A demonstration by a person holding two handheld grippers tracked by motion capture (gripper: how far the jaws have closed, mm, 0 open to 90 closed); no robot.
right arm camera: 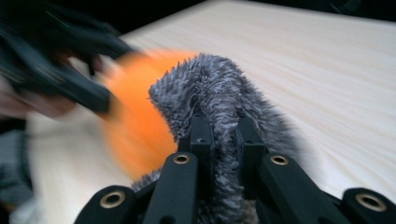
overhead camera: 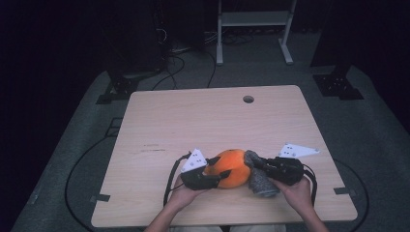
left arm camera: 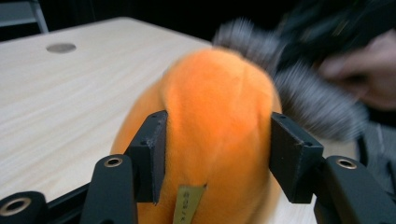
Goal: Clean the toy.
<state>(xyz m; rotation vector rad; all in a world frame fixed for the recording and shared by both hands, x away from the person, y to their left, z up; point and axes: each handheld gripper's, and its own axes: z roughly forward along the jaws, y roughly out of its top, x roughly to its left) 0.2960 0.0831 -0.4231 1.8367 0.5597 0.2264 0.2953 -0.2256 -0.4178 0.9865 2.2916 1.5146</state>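
An orange plush ball (overhead camera: 231, 166) with a small tan tag (left arm camera: 187, 204) lies near the table's front edge. My left gripper (overhead camera: 216, 172) is shut on its left side, and the pads (left arm camera: 156, 154) dent the plush from both sides. A fuzzy grey cloth (overhead camera: 261, 182) hugs the ball's right side. My right gripper (overhead camera: 257, 163) is shut on a fold of that grey cloth (right arm camera: 219, 107), with the orange ball (right arm camera: 135, 135) blurred just behind it. A hand holds each gripper from below.
The light wooden table (overhead camera: 203, 121) has a round cable hole (overhead camera: 248, 99) near its far edge. Black cables trail from both grippers toward the front edge. A white frame stand (overhead camera: 254, 29) and dark equipment are on the floor beyond.
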